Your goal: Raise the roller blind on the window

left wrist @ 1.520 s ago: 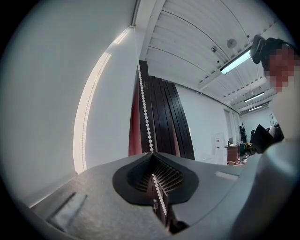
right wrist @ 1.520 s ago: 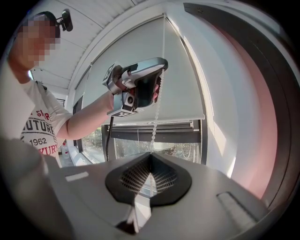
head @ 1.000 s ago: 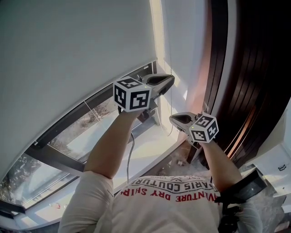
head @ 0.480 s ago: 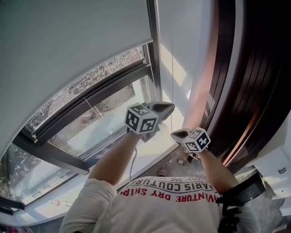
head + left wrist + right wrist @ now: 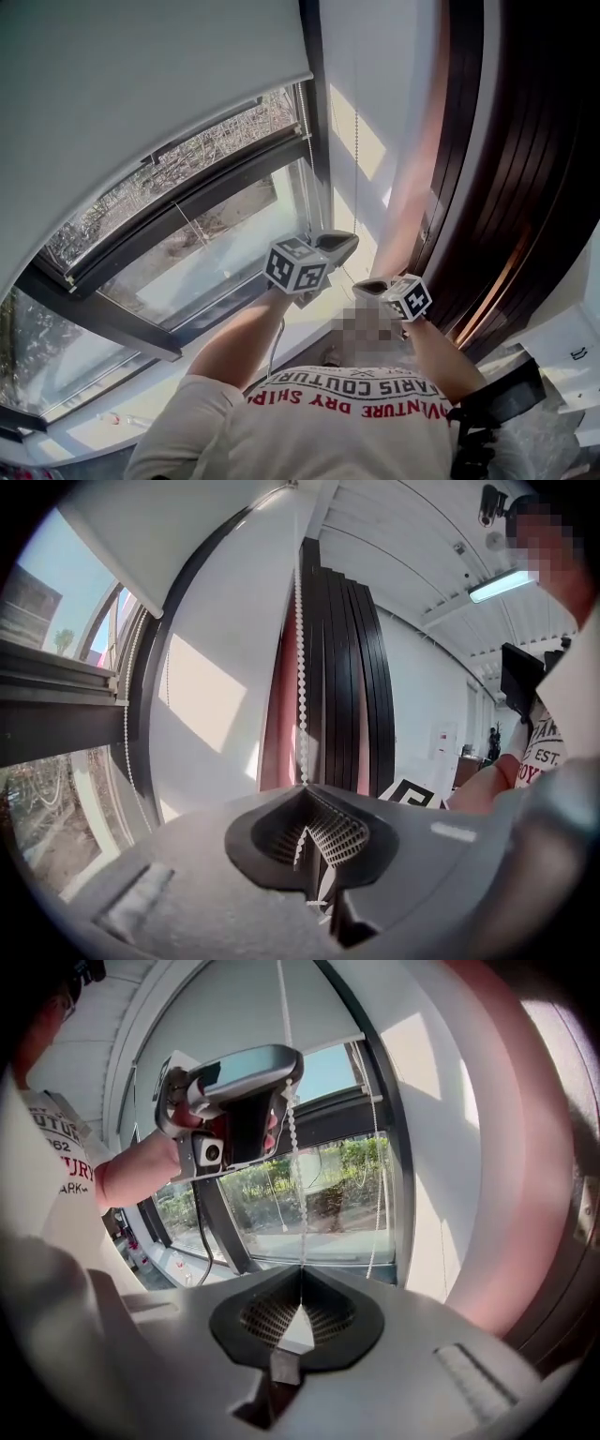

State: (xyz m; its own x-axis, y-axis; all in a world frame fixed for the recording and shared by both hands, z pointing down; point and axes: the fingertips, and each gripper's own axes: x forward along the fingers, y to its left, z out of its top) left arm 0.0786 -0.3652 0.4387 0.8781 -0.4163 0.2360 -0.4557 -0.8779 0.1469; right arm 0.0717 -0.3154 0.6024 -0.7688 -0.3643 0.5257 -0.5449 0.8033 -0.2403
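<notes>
The pale grey roller blind [image 5: 141,94] covers the upper part of the window, with its bottom bar above the dark frame. A white bead chain [image 5: 300,667] hangs by the window's right side. In the left gripper view it runs straight down into my left gripper [image 5: 302,794], which is shut on it. The same chain [image 5: 292,1157] passes the left gripper [image 5: 292,1071] and ends in my right gripper [image 5: 302,1274], also shut on it just below. In the head view the left gripper [image 5: 349,242] sits slightly above the right gripper [image 5: 361,284], both low near the sill.
Dark wooden slats [image 5: 506,187] stand close on the right. The dark window frame [image 5: 187,206] crosses behind the grippers, above a white sill [image 5: 309,323]. A second strand of chain [image 5: 127,714] hangs beside the frame. A sunlit white wall [image 5: 375,94] lies between window and slats.
Both grippers have come down along the chain toward the sill. The blind's bottom edge has risen, and more glass and frame show under it.
</notes>
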